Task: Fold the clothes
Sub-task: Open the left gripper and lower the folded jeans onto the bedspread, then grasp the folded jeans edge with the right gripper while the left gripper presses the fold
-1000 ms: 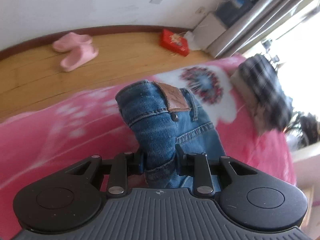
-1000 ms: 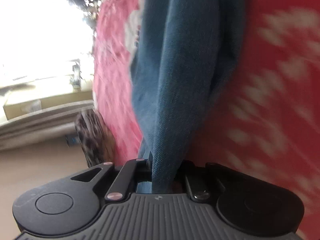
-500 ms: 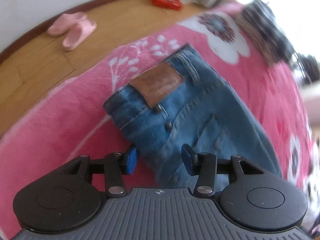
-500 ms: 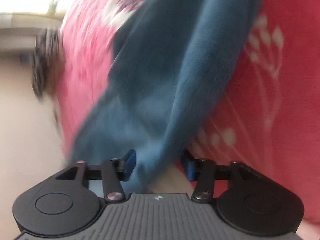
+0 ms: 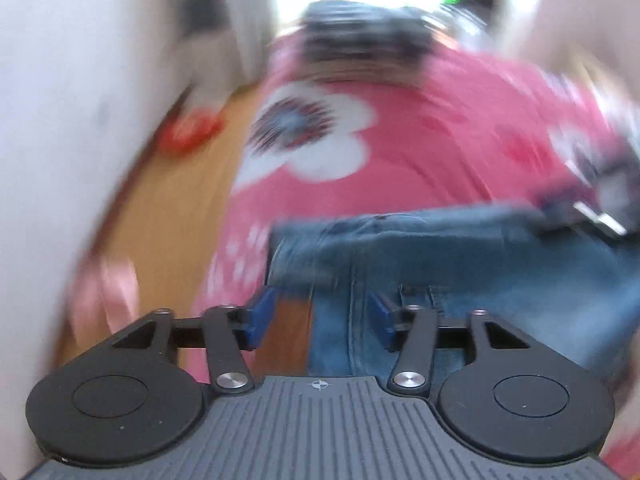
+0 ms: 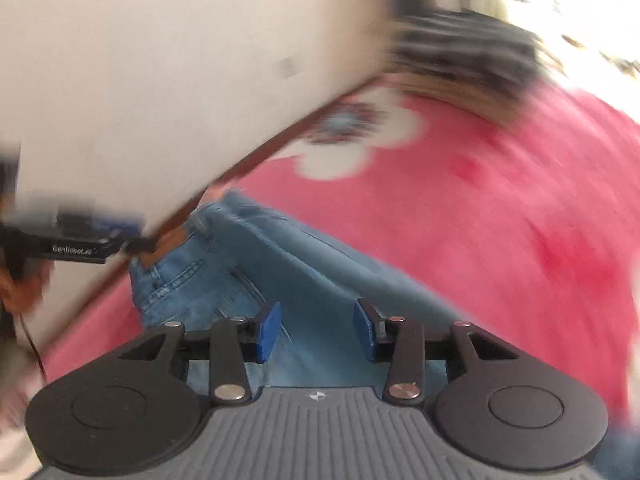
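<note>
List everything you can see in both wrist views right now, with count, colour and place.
jeans: one pair, blue, lying on the bed cover
bed cover: one, pink with white flowers, under the jeans
checked bundle: one, dark, blurred, far end of the bed
red item: one, on the wooden floor by the wall
pink shapes: blurred, on the floor, left edge
left gripper: black with blue pads, open above the jeans
right gripper: same colours, open above the jeans

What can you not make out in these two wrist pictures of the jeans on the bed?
- Jeans, left wrist view: lower part hidden behind the left gripper; right side cut off by the edge.
- Red object on the floor: too blurred to identify.
- Dark pile, right wrist view: smeared by motion blur.
- Right gripper: its body hides the jeans beneath.
</note>
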The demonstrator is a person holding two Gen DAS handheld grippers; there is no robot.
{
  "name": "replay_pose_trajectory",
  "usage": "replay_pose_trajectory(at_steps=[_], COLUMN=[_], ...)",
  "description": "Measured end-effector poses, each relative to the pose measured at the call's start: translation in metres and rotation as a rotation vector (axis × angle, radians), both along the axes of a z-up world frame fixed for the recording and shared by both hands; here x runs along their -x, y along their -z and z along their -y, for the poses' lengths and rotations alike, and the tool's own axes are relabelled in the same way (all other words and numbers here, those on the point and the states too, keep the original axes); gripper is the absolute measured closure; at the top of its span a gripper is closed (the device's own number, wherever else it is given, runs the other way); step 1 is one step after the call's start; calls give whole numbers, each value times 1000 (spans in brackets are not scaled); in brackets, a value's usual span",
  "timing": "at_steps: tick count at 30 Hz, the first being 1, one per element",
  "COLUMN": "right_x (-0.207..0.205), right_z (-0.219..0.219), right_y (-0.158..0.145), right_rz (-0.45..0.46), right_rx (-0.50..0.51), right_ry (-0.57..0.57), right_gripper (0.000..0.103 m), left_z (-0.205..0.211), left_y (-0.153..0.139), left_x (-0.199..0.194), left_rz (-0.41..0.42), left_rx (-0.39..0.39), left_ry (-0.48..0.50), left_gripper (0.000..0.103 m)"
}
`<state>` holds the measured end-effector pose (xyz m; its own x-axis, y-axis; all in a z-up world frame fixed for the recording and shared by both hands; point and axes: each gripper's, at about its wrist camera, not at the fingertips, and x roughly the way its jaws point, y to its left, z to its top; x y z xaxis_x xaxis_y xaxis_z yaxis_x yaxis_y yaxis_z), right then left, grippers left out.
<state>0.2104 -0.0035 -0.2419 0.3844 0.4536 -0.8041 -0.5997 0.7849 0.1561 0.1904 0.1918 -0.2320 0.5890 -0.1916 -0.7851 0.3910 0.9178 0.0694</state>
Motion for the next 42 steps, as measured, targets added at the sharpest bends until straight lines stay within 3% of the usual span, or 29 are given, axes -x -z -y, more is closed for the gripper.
replay_pose_trajectory(at_steps=[2, 4, 8, 9, 10, 11, 12, 17, 23, 26, 30, 32, 36, 39, 42], right_x=[-17, -24, -15, -13, -10, -7, -5, 9, 8, -1, -11, -15, -18, -19, -22], right_z=[-37, -49, -49, -49, -48, -48, -47, -45, -52, -57, -63, -64, -61, -56, -55], right_y=[13, 29, 31, 31, 31, 30, 30, 28, 8, 20, 52, 65, 72, 70, 72], right_rz=[61, 33, 37, 41, 46, 50, 54, 77, 158, 169, 166, 159, 151, 135, 123], right_rx=[104, 171, 217, 227, 236, 246, 255, 302, 348, 392, 444, 458, 453, 423, 407], right_ry=[-116, -198, -238, -244, -251, -257, -263, -295, -285, -293, -320, -324, -312, -283, -261], right_gripper=[61, 61, 60, 64, 82, 95, 99, 100, 100, 100, 100, 100, 100, 100, 100], left_z=[21, 34, 42, 44, 44, 43, 42, 33, 32, 34, 33, 28, 15, 15, 30], left_y=[7, 19, 44, 51, 53, 53, 52, 36, 23, 33, 49, 39, 9, 8, 34], left_x=[-9, -18, -37, -42, -44, -45, -45, -27, -35, -49, -62, -63, -51, -43, -46], left_rz=[78, 108, 81, 74, 62, 57, 53, 118, 159, 129, 79, 77, 109, 54, 15], left_rx=[-117, -194, -237, -247, -235, -209, -183, -152, -156, -157, -159, -126, -51, -11, -82], left_ry=[168, 300, 464, 505, 520, 516, 511, 488, 443, 430, 401, 359, 309, 334, 340], left_gripper=[47, 47, 49, 55, 59, 71, 81, 89, 90, 89, 81, 73, 73, 73, 73])
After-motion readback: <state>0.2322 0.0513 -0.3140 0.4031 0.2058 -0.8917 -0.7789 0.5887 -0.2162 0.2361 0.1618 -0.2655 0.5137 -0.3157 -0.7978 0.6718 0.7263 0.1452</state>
